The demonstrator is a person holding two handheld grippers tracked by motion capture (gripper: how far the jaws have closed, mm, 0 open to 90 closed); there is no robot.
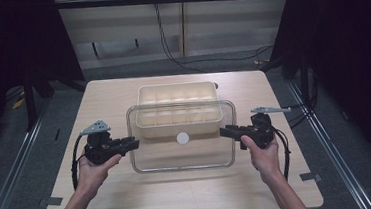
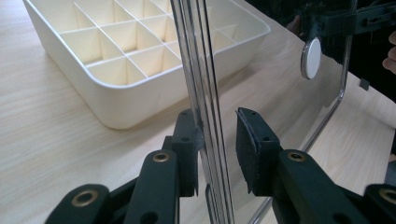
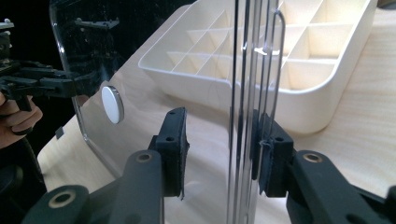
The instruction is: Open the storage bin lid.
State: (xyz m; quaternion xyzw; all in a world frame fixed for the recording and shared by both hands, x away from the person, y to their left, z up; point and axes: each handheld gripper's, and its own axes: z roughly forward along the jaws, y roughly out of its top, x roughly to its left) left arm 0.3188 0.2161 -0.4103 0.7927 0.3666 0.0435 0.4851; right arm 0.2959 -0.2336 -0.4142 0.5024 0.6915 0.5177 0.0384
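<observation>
1. Light wood table, pale grain, w/ rounded corners.
2. Black cables run down the back wall & across the floor behind the table.
3. Metal rails along the floor on both sides.
4. Grey tape bits near the table's front corners.
5. Dark curtains left & right.

Light wood-grain table stood on a grey floor. Cream compartment tray sat directly on it, toward the far middle. Small grey tape marks sat near both front corners.
</observation>
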